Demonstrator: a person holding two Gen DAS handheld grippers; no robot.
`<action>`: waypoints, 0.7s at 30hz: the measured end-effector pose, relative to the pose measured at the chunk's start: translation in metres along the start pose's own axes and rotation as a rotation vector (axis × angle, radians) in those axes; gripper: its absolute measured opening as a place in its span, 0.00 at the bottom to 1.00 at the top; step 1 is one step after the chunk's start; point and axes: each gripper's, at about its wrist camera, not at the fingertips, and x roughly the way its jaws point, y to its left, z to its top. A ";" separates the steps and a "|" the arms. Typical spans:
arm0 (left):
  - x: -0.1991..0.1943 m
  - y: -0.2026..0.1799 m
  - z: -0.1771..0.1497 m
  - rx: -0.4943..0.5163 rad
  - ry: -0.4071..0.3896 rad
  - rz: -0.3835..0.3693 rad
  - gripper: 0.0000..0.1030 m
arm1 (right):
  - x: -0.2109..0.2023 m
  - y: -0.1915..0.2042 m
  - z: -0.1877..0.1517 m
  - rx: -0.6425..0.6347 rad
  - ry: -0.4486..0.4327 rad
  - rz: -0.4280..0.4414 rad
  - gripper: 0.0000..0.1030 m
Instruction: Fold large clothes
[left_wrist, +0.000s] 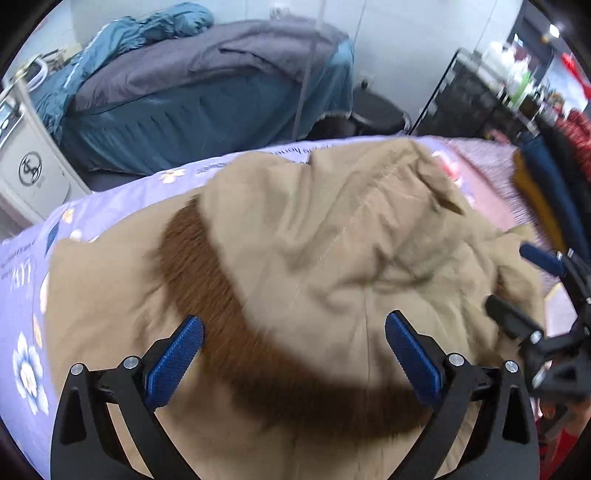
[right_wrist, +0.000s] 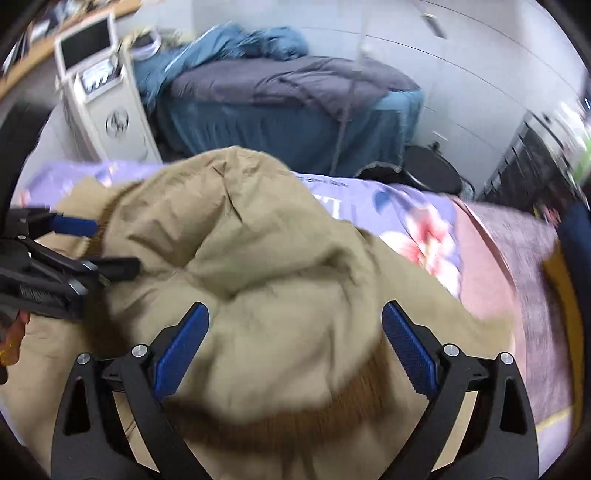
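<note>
a bulky tan padded coat with a brown fur-trimmed hood (left_wrist: 332, 236) lies crumpled on a lilac bedsheet printed with flowers (left_wrist: 122, 199), taking up the near middle of both views. the hood is thrown over the coat's body, and its brown fur trim (left_wrist: 207, 295) curves from the left middle down toward the near right in the left wrist view.

the left gripper (left_wrist: 294, 325) hangs over the coat with its blue-padded fingers (left_wrist: 173, 362) spread wide; nothing is pinched, and the fur trim and tan fabric lie under the gap. the right gripper (right_wrist: 295, 314) likewise has its fingers (right_wrist: 410, 350) spread wide apart over a rumpled mound of tan fabric, gripping nothing. each gripper shows at the edge of the other's view, near one another above the coat.

to the right of the sheet lies a pink and mauve blanket (right_wrist: 509, 280). farther off stands a second bed with a teal skirt and a grey quilt (left_wrist: 207, 92), and at its left a white upright machine with a screen (right_wrist: 99, 85).
</note>
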 end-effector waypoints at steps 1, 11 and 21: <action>-0.013 0.007 -0.010 -0.015 -0.014 -0.016 0.94 | -0.010 -0.008 -0.008 0.026 0.005 0.008 0.91; -0.073 0.126 -0.146 -0.151 0.065 0.097 0.94 | -0.059 -0.082 -0.136 0.278 0.250 0.106 0.91; -0.069 0.196 -0.276 -0.293 0.280 -0.062 0.91 | -0.061 -0.094 -0.255 0.463 0.461 0.260 0.72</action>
